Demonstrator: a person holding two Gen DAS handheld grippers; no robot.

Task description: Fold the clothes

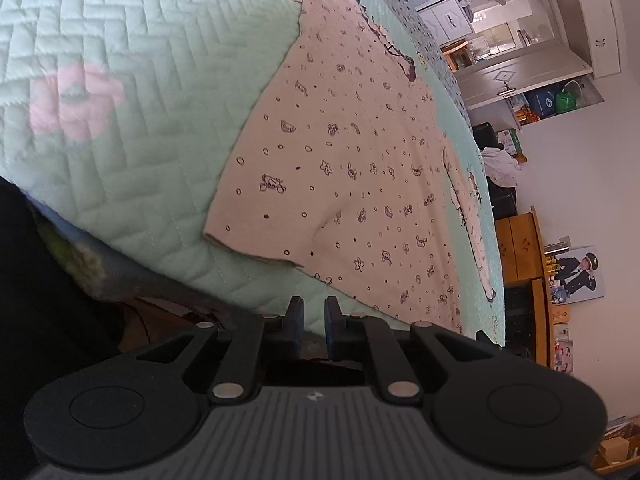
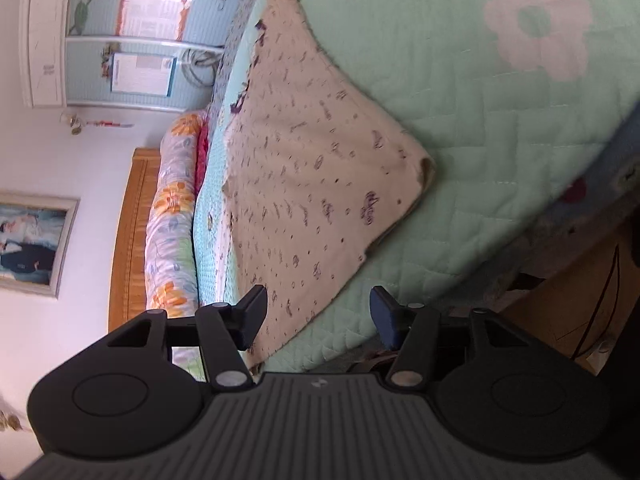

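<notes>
A beige short-sleeved top point(image 1: 360, 168) with small dark prints lies spread flat on a mint-green quilted bedspread point(image 1: 140, 60). Its near sleeve point(image 1: 260, 220) points toward the bed's edge. My left gripper point(image 1: 314, 308) hovers just off the garment's near edge with its fingers almost together and nothing between them. The right wrist view shows the same top point(image 2: 312, 184) from the other side, its sleeve corner point(image 2: 424, 168) slightly curled. There my right gripper point(image 2: 318, 308) stands wide open above the garment's near edge, holding nothing.
A rolled floral duvet point(image 2: 172, 216) lies against a wooden headboard point(image 2: 128, 240) at the bed's far end. Beyond the bed are a white wardrobe point(image 1: 560, 32), wooden cabinets point(image 1: 520, 248) and a cardboard box point(image 2: 568, 304) on the floor beside the bed.
</notes>
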